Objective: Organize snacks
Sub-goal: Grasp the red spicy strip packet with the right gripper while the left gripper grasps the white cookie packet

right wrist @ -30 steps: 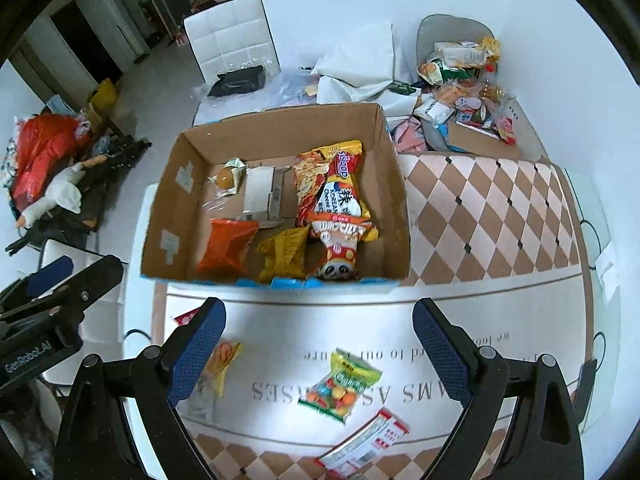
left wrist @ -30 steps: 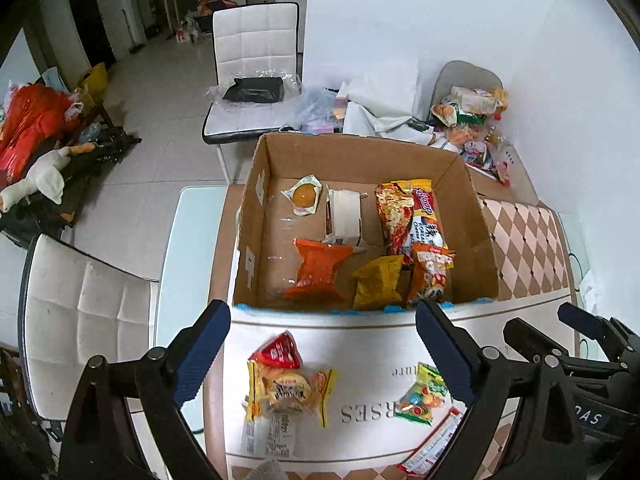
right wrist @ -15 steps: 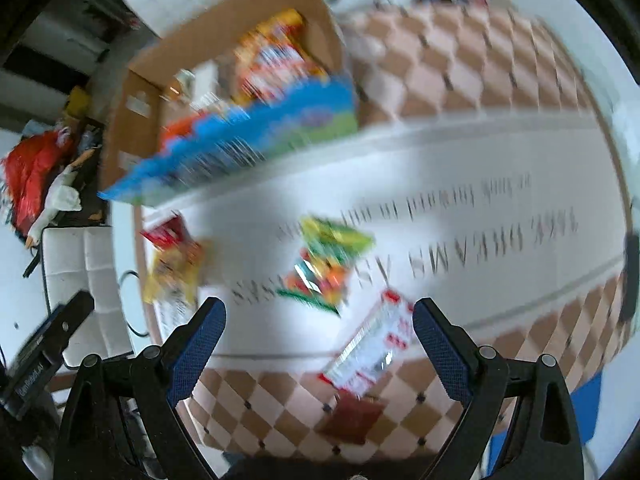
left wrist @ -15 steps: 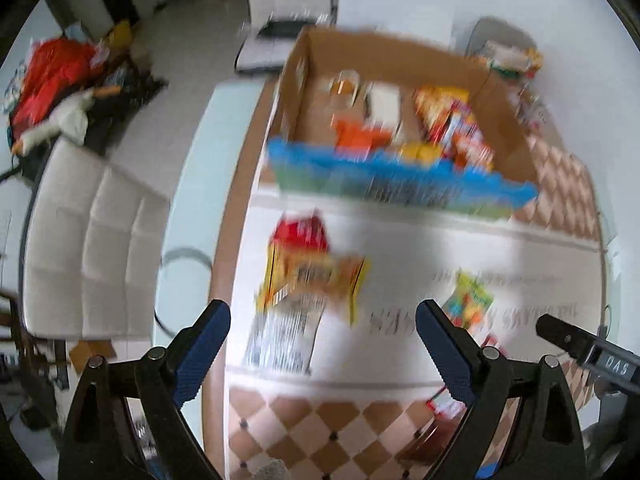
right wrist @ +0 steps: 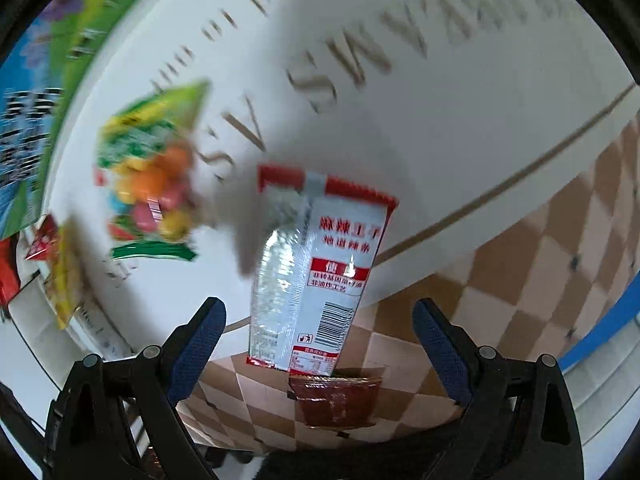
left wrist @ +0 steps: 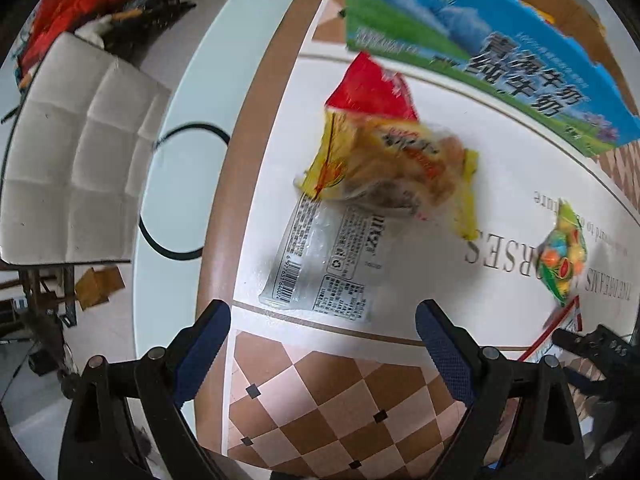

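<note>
My left gripper is open and empty, low over the table, just short of a silver-clear packet. A yellow snack bag lies on that packet, and a red packet lies beyond. My right gripper is open and empty, with a red-and-silver packet lying between its fingers. A small dark red sachet lies just under it. A green candy bag lies to the left, and also shows in the left wrist view. The snack box stands behind.
The table has a white printed centre and a brown checkered border. Its left edge runs beside a glass side panel. A white chair stands left of the table. The right gripper's tip shows at the right in the left wrist view.
Both grippers have dropped from high above the box to just over the table's near side. The snacks on the table now look much closer. Both stay open.
</note>
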`<move>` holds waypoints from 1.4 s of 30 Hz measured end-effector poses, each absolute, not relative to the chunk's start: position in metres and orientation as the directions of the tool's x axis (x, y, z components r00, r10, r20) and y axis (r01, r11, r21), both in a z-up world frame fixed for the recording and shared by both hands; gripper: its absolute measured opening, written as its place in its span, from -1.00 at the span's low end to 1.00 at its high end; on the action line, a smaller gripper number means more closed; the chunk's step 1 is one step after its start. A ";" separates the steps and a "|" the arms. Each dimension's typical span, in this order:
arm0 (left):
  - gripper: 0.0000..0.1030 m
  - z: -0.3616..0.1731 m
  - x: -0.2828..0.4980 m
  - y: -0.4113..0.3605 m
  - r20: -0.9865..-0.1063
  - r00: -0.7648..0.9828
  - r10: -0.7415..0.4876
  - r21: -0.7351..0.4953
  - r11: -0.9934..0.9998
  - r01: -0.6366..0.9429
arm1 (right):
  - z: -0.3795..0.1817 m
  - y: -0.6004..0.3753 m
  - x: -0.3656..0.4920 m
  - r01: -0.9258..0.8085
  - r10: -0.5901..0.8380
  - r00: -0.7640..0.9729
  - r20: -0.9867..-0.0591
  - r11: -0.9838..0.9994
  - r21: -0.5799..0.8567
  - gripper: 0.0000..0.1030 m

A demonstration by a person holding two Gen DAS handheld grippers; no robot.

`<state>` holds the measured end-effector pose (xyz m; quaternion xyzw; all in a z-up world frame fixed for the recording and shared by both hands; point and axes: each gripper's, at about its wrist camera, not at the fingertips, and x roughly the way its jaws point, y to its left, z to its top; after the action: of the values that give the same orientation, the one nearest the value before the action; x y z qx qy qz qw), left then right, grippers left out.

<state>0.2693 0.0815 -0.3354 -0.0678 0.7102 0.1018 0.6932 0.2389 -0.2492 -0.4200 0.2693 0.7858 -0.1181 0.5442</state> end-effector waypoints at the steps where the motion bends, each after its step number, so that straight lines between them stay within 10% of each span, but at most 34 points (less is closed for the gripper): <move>1: 0.84 -0.339 0.270 0.084 -0.999 -0.037 0.036 0.044 0.968 -0.245 | -0.426 -0.247 0.236 0.557 0.291 -0.275 -0.916 0.825 0.095 0.87; 9: 0.84 -0.360 0.283 0.087 -0.996 -0.081 0.023 0.041 0.973 -0.226 | -0.429 -0.230 0.242 0.510 0.176 -0.288 -0.941 0.860 0.005 0.81; 16: 0.84 -0.382 0.297 0.076 -0.990 -0.138 0.008 0.032 0.984 -0.173 | -0.415 -0.200 0.247 0.323 0.067 -0.238 -0.969 0.946 -0.014 0.18; 28: 0.78 -0.397 0.307 0.076 -0.988 -0.154 -0.003 0.024 0.985 -0.170 | -0.413 -0.126 0.252 -0.059 -0.013 -0.190 -0.982 0.998 -0.001 0.17; 32: 0.43 -0.390 0.298 0.080 -0.990 -0.133 0.036 0.058 0.984 -0.169 | -0.413 -0.130 0.245 -0.004 0.055 -0.203 -0.978 0.998 0.057 0.25; 42: 0.43 -0.394 0.260 0.065 -0.984 -0.178 0.002 0.033 0.984 -0.172 | -0.426 -0.170 0.241 0.210 0.108 -0.286 -0.952 0.977 0.048 0.39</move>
<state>0.2598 0.0645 -0.3940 -0.0559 0.7644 0.0681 0.6387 0.2414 -0.1704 -0.4262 0.0993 0.8008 -0.0431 0.5890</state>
